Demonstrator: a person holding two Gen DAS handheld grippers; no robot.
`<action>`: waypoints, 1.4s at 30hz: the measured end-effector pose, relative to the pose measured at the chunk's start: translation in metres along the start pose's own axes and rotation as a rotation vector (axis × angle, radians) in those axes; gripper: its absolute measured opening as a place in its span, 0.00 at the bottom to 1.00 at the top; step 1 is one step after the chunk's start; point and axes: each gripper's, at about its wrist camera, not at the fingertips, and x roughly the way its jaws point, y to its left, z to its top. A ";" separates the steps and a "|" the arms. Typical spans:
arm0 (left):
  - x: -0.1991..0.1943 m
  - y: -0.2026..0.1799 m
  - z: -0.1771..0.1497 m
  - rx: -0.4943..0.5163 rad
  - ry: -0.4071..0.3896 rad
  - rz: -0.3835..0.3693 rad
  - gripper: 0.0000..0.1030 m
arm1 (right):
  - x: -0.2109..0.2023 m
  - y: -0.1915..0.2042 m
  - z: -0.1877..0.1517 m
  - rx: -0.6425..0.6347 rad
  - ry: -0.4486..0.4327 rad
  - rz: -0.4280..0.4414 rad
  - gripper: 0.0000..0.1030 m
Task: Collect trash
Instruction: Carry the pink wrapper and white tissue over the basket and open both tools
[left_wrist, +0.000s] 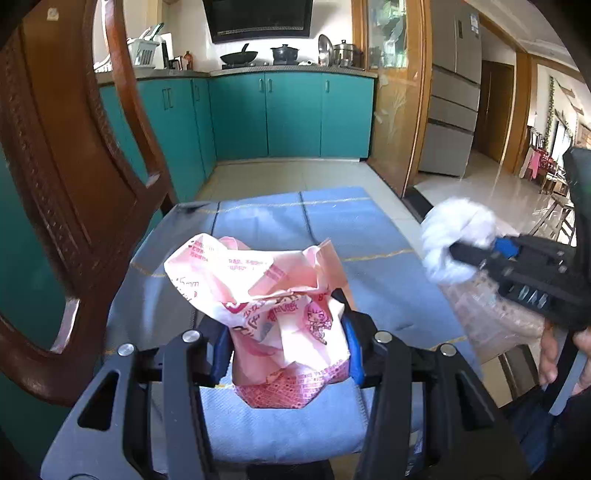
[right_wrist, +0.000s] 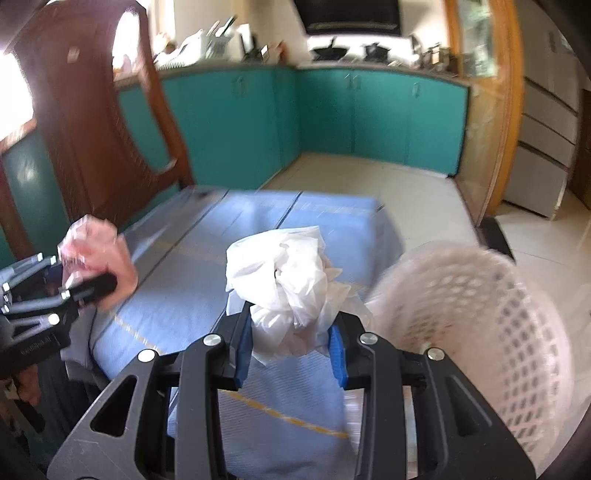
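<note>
My left gripper (left_wrist: 286, 354) is shut on a crumpled pink printed wrapper (left_wrist: 266, 295) and holds it above the blue tablecloth (left_wrist: 351, 229). It shows at the left of the right wrist view (right_wrist: 83, 284) with the pink wrapper (right_wrist: 96, 254). My right gripper (right_wrist: 291, 350) is shut on a crumpled white tissue wad (right_wrist: 284, 273), just left of a pale pink perforated basket (right_wrist: 480, 325). In the left wrist view the right gripper (left_wrist: 458, 254) holds the white wad (left_wrist: 454, 240) over the basket (left_wrist: 491, 306) at the table's right edge.
A carved wooden chair back (left_wrist: 66, 184) stands at the table's left. Teal kitchen cabinets (left_wrist: 288, 114) line the far wall. A glass-panelled wooden door (left_wrist: 395, 92) and a fridge (left_wrist: 454, 85) are at right. The tiled floor (left_wrist: 295, 173) lies beyond the table.
</note>
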 end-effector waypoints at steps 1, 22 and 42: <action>0.000 -0.004 0.002 0.003 -0.004 -0.008 0.48 | -0.006 -0.007 0.002 0.015 -0.017 -0.010 0.33; 0.077 -0.232 0.033 0.282 0.072 -0.392 0.84 | -0.093 -0.177 -0.054 0.402 -0.100 -0.278 0.33; -0.007 -0.116 0.034 0.098 -0.088 -0.153 0.97 | -0.104 -0.130 -0.052 0.355 -0.230 -0.341 0.90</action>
